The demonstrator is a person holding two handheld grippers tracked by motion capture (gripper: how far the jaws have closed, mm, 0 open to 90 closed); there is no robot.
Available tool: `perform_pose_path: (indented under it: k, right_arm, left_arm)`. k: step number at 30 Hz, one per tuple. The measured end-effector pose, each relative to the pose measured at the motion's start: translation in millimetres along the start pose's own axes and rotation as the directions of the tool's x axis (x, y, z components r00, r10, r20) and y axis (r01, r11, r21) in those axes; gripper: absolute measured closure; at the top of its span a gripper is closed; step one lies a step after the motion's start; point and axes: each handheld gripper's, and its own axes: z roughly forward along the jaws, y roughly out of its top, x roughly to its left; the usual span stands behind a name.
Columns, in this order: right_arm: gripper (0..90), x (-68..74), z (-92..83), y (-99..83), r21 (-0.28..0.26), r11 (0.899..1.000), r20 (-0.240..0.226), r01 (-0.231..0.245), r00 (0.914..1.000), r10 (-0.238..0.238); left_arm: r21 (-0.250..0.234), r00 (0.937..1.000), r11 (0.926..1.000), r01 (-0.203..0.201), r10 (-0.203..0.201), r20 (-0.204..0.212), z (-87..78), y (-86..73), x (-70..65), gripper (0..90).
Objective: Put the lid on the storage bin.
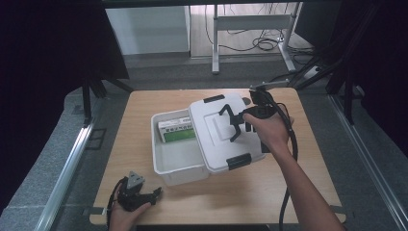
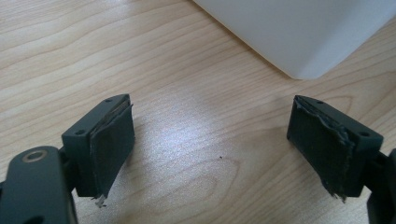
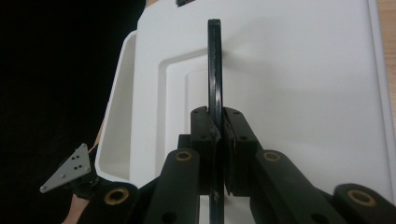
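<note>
1. High view: your white lid [image 1: 219,130] sits skewed over the right part of the white storage bin [image 1: 175,161], with the left part uncovered, so the green-and-white carton [image 1: 177,130] inside shows.
2. Your right gripper [image 1: 234,124] has its jaws clamped on the lid's black handle [image 3: 214,70], which stands up on edge between the pads in the right gripper view. That hold lets you carry the lid by its middle and slide it level rather than tipping it.
3. Black latches [image 1: 239,161] at the near and far ends hang free, so the lid looks unfastened.
4. Your left gripper [image 1: 139,195] rests at the near-left of the wooden table [image 1: 139,110], jaws spread wide with nothing between them. It is just beside the bin's corner [image 2: 299,70], well placed to steady the bin.
</note>
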Motion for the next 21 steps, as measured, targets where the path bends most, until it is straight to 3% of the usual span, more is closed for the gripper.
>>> perform_pose_path:
  k: [12, 18, 21]
  right_arm:
    - [83.9, 2.6, 10.5, -1.7, 0.024, 1.000, 0.007, 0.008, 0.9999, -0.008]
    - [84.0, -16.6, 35.9, -11.4, 0.054, 0.998, 0.002, -0.038, 0.9993, 0.038]
    - [84.7, -18.5, 40.8, -11.6, 0.060, 0.997, -0.001, -0.042, 0.9991, 0.042]
  left_arm:
    - [-0.001, 1.0000, 1.0000, -0.001, 0.001, 0.001, 0.1, 0.0, -0.2, 14.8]
    - [-0.005, 1.0000, 1.0000, 0.004, -0.004, 0.002, 0.4, -0.1, -0.8, 14.7]
    - [-0.004, 1.0000, 1.0000, 0.004, -0.004, 0.001, 0.6, 0.1, -0.8, 14.6]
